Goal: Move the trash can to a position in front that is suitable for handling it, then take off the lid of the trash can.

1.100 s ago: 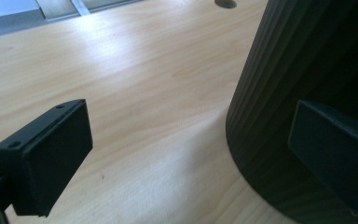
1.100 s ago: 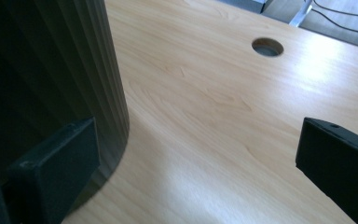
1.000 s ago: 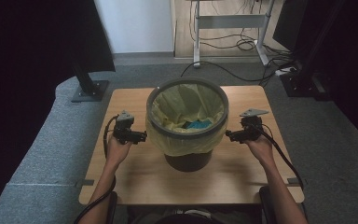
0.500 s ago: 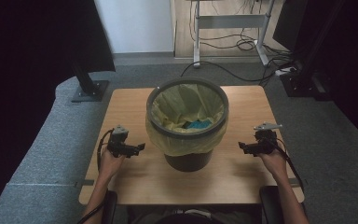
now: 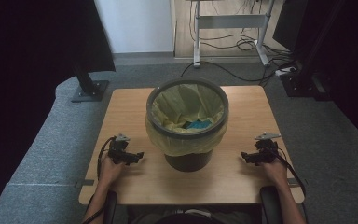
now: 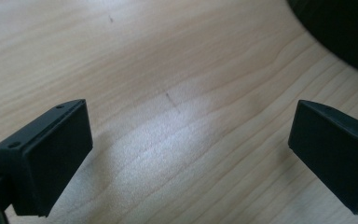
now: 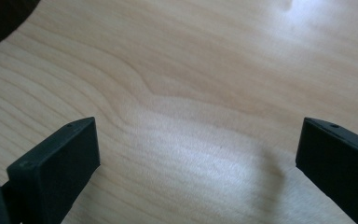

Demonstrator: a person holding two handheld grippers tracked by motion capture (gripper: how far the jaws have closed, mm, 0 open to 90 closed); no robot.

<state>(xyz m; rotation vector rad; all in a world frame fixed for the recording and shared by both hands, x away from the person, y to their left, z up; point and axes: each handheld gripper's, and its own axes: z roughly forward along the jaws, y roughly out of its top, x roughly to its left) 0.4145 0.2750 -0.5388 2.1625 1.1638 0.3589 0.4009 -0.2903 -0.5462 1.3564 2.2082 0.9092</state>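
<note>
Bin [image 5: 187,122]: standing upright in the middle of the table [image 5: 130,109], between the two grippers; its dark base is sitting on the wood and is showing at the top right corner of the left gripper view [image 6: 349,32] and the top left corner of the right gripper view [image 7: 0,18]
Liner [image 5: 184,140]: a pale yellow bag is lining the bin and folding over the rim, hanging partway down the outside
Inside the bin: a blue thing [image 5: 198,125] is lying at the bottom of the liner; what it is cannot be told
Left gripper [image 5: 137,156]: lying low over the table to the left of the bin, near it but apart from it; jaws are standing spread wide with bare wood between them, pinching nothing
Right gripper [image 5: 244,157]: lying low over the table to the right of the bin, well apart from it; jaws are spread wide over bare wood, holding nothing
Hands: the person's left hand [image 5: 108,169] and right hand [image 5: 276,169] are gripping the tools from the near edge of the table
Cables: a black cable [image 5: 103,148] is looping from the left gripper; another is trailing from the right gripper along the forearm
</note>
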